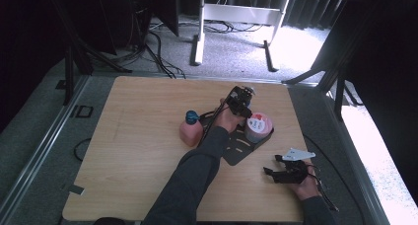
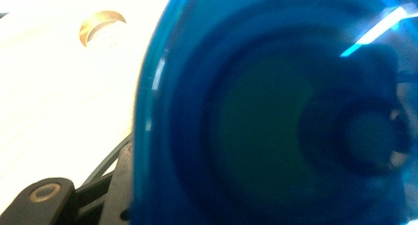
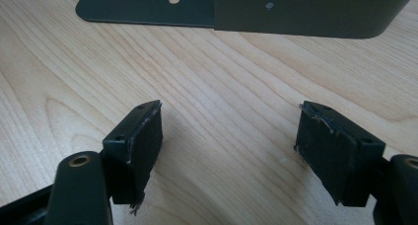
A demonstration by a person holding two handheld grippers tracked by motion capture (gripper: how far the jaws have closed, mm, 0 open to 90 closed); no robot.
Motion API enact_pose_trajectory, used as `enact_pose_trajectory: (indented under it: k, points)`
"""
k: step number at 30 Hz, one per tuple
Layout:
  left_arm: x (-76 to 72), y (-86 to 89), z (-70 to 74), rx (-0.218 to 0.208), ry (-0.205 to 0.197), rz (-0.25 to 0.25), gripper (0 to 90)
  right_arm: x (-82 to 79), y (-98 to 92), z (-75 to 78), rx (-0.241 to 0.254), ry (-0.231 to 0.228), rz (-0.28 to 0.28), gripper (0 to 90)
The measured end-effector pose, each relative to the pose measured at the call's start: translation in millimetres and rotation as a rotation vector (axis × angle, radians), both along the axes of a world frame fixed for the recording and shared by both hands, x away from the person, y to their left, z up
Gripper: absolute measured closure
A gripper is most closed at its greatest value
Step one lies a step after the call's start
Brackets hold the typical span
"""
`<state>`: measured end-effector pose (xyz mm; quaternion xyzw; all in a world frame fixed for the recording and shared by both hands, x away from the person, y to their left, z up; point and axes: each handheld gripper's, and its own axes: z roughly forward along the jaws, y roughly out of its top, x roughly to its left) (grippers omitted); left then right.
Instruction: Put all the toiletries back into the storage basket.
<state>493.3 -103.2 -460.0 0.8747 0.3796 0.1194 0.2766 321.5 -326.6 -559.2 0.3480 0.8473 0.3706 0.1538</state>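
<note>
My bench [image 1: 138, 136] is pale wood with rounded corners. A pink bottle [image 1: 190, 132] with a blue cap stands near its middle. Just right of it lies a black metal stand [image 1: 237, 151], carrying a pink jar [image 1: 258, 128].

place: lab / recording booth
walls: black curtains [image 1: 34, 32] around the work area
floor: grey carpet [image 1: 236, 47], loose cables [image 1: 157, 52] trailing
furniture: plain wooden table [image 1: 138, 136]; white desk frame [image 1: 236, 18] behind it
rig: black stand legs [image 1: 74, 62] at the table corners
</note>
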Motion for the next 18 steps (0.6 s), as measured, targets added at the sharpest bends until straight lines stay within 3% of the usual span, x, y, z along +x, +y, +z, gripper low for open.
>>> enact_pose_trajectory:
  k: [4,13,18]
  points:
    - [-0.1,-3.7,2.0,0.018,0.018,0.019,54.7,0.0,0.0,0.0,0.000,0.001,-0.001,25.4]
    - [0.5,-3.9,-1.4,-0.028,-0.014,0.020,50.8,0.0,0.0,0.0,0.000,0.000,0.000,25.4]
    - [-0.7,-3.0,-0.9,-0.033,-0.026,0.013,51.6,-0.1,0.1,-0.1,0.001,0.000,-0.001,25.4]
